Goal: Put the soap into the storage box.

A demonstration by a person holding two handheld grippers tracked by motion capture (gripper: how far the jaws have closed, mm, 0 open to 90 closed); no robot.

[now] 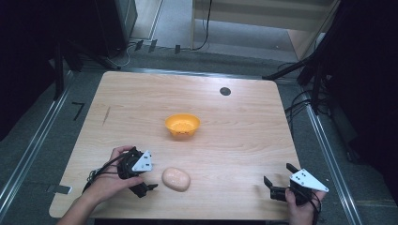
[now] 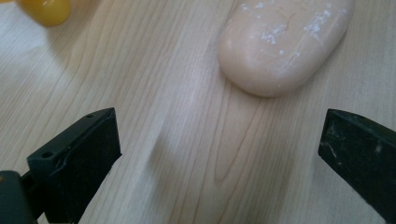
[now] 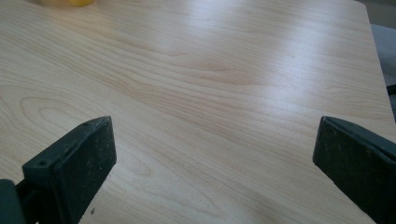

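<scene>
Landmark: pale pink bar of soap (image 1: pixel 176 179), lying flat on the tabletop (image 1: pixel 225 136) near its front edge, left of centre.

Left hand-held gripper (image 1: pixel 149 183): held in the person's left hand (image 1: pixel 109 180), just left of the soap, jaws pointing toward it. In the left gripper view the two black jaws stand wide apart with nothing between them but bare wood; the soap (image 2: pixel 282 44) sits beyond the jaw tips, clear of both, offset toward the right jaw (its top face carries whitish flecks). No contact visible.

Orange bowl (image 1: pixel 182 125): upright on the tabletop, behind the soap and slightly to its right, well apart from it. A corner of it (image 2: pixel 46 10) shows at the top left of the left gripper view.

Right hand-held gripper (image 1: pixel 278 179): far to the right of the soap, near the front edge, held in the person's right hand (image 1: pixel 300 206). Jaws spread wide, holding nothing; the right gripper view shows plain wood grain between them (image 3: pixel 215 116).

Small dark round disc (image 1: pixel 225 91): set in the tabletop, far behind the soap, toward the back right.
</scene>
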